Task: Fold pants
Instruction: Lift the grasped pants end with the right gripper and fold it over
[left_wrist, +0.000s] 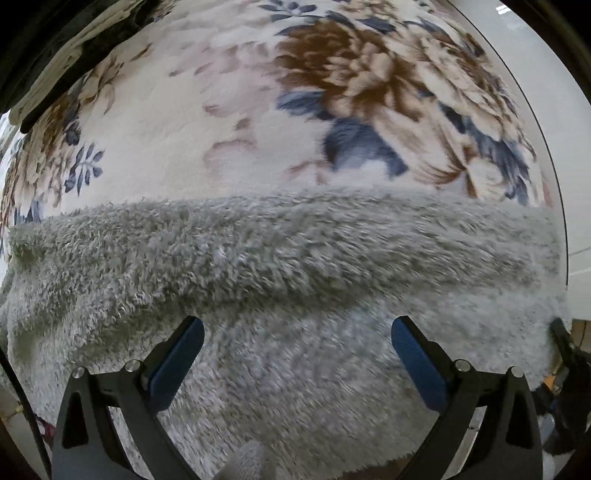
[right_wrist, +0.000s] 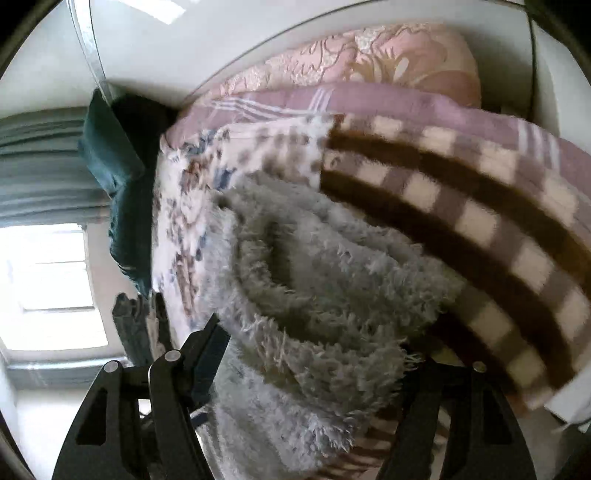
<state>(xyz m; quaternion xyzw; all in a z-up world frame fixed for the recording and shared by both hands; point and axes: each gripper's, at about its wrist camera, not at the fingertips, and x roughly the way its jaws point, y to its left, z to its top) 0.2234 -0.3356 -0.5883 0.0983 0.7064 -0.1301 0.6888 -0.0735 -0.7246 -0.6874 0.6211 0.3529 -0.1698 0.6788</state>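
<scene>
In the left wrist view the pants (left_wrist: 288, 258) fill the lower half of the picture: a pale grey, long-piled fleece, shaggy and matted in tufts; a thick rolled fold runs across from nine o'clock to three o'clock, casting a shadow on the flatter layer of the same cloth below it; the pile looks greener-grey on the fold and bluer-grey nearer the camera. The garment lies on a cream floral blanket (left_wrist: 229, 110) with brown and blue blooms toward one o'clock; the left gripper (left_wrist: 297, 350) hangs over the flatter layer at six o'clock, its blue-padded fingers (left_wrist: 177, 365) spread wide with nothing between them; whether the tips touch the fleece I cannot tell.

In the right wrist view the pants (right_wrist: 314, 288) sit at the centre and run down to six o'clock, bunched in curved ridges with ragged tufts along one edge; the floral blanket (right_wrist: 184, 206) shows at nine o'clock, a brown-and-cream checked blanket (right_wrist: 461, 206) at three o'clock, a lilac bedcover (right_wrist: 369, 99) at twelve o'clock; the right gripper (right_wrist: 314, 369) has its jaws wide apart with a mass of fleece between them; whether they pinch it I cannot tell.
</scene>
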